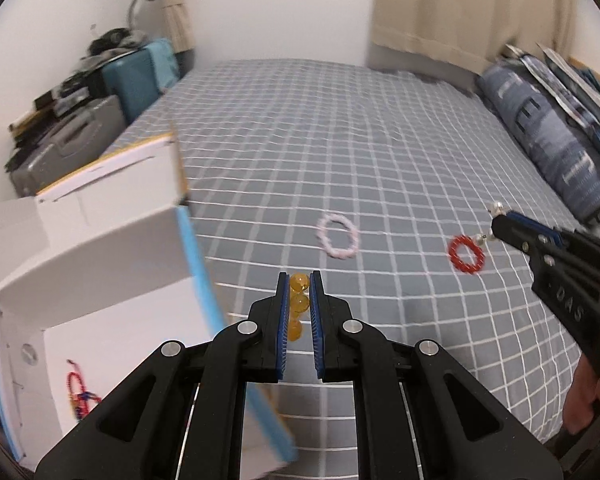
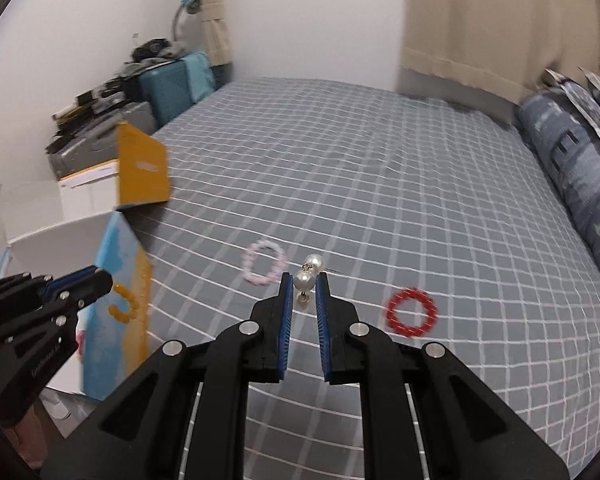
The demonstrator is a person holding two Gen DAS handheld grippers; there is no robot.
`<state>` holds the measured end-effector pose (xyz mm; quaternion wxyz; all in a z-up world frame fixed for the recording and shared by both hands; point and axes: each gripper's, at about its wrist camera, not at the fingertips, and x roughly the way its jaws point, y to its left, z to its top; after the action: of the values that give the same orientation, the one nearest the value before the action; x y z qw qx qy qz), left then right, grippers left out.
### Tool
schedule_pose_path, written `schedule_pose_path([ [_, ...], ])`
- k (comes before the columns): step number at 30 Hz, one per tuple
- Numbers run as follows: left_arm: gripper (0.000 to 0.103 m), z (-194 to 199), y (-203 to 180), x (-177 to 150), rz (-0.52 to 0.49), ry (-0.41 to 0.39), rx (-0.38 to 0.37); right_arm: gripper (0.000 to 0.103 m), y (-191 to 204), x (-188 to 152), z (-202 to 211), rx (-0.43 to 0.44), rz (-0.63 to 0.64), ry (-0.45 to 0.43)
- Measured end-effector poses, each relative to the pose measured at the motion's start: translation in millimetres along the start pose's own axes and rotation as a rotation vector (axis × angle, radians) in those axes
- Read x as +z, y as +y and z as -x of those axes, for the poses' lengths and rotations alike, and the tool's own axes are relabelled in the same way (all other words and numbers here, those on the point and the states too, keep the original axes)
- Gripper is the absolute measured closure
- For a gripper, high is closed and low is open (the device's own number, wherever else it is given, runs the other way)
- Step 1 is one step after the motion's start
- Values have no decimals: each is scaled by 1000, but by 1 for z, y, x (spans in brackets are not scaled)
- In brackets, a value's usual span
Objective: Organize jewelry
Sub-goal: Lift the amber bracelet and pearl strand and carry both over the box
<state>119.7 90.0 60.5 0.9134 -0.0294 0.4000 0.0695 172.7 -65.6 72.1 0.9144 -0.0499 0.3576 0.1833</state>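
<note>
My left gripper is shut on an amber bead bracelet, which hangs from it as a loop in the right wrist view. The left gripper floats beside an open white box. Inside that box lies a red and blue beaded piece. My right gripper is shut on pearl earrings, lifted above the bed; it shows at the right edge of the left wrist view. A pink bead bracelet and a red bead bracelet lie flat on the grey checked bedsheet.
The box's yellow flap stands up at the bed's left edge. Suitcases and clutter are stacked by the left wall. A blue patterned pillow lies along the right side. Curtains hang behind the bed.
</note>
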Motion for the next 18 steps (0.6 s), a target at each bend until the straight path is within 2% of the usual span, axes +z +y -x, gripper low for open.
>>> schedule_pose_path([
  [8,94,31,75,2,91,-39,93,92,81,21,6,120,91,-31],
  [18,94,49,157,-32,202,-14,203,92,180,16,-3,255,207,-2],
])
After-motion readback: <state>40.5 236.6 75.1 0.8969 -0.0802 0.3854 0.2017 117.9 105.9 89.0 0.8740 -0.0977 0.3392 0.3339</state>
